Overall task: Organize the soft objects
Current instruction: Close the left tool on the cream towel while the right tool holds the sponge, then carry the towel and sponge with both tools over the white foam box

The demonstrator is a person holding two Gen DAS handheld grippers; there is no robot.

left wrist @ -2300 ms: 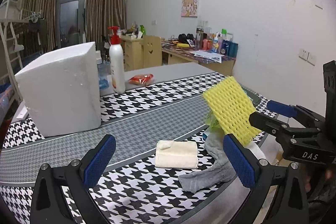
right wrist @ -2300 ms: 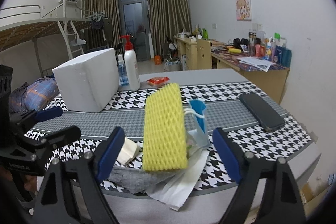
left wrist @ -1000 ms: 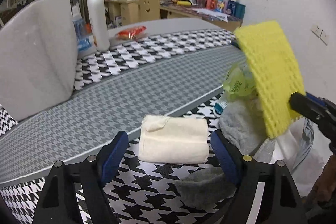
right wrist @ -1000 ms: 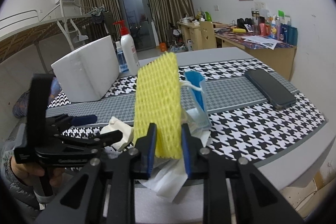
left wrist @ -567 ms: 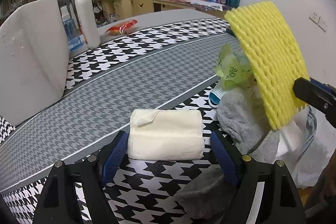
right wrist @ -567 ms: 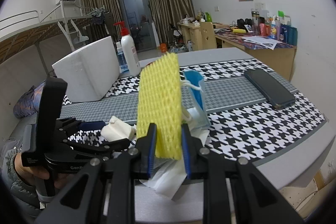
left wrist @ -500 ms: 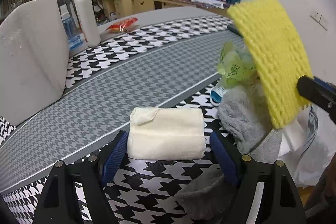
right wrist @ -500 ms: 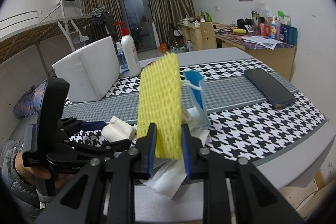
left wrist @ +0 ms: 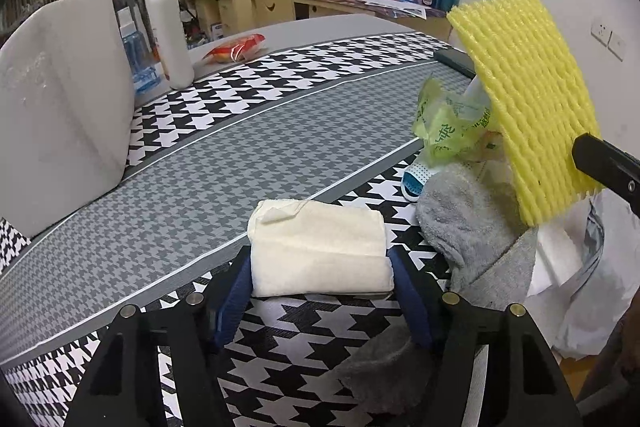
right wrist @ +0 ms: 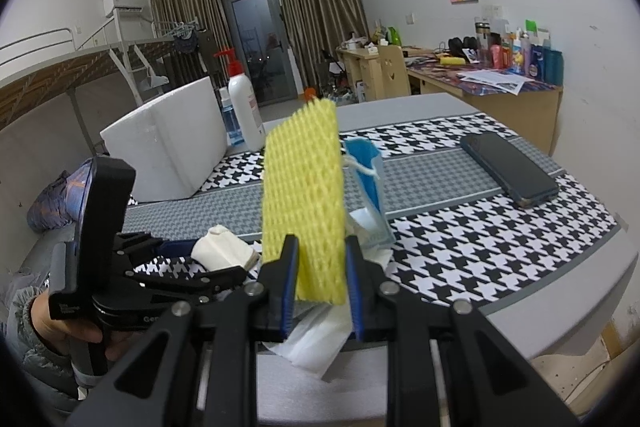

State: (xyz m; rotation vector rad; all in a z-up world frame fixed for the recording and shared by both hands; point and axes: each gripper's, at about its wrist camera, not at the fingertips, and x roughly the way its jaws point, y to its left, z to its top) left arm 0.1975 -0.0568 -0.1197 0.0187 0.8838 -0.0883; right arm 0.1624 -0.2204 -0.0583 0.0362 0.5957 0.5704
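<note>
Left wrist view, what changed: half a second ago the left gripper (left wrist: 320, 279) had its two blue pads wide apart, one on each side of the folded cream cloth (left wrist: 318, 253). Now the pads press on both short ends of the cloth. It looks held.
Left wrist view, where: the cloth lies on the table (left wrist: 224, 163), near the front edge, on the black and white check part. The grey sock (left wrist: 464, 223) is just beside it on the right.
Left wrist view, other things: a green crinkly bag (left wrist: 448, 123) sits behind the sock.
Right wrist view, what stayed: the right gripper (right wrist: 320, 283) is squeezed shut on the bottom of the yellow foam net (right wrist: 304, 203), just as a second ago. The net stands up in the air above the front edge.
Right wrist view, other things: white foam box (right wrist: 172, 139) at the far left edge; black phone (right wrist: 508, 169) near the right edge.
What it means: I think both hands now hold one soft thing each. Next they can be carried off to be sorted.
</note>
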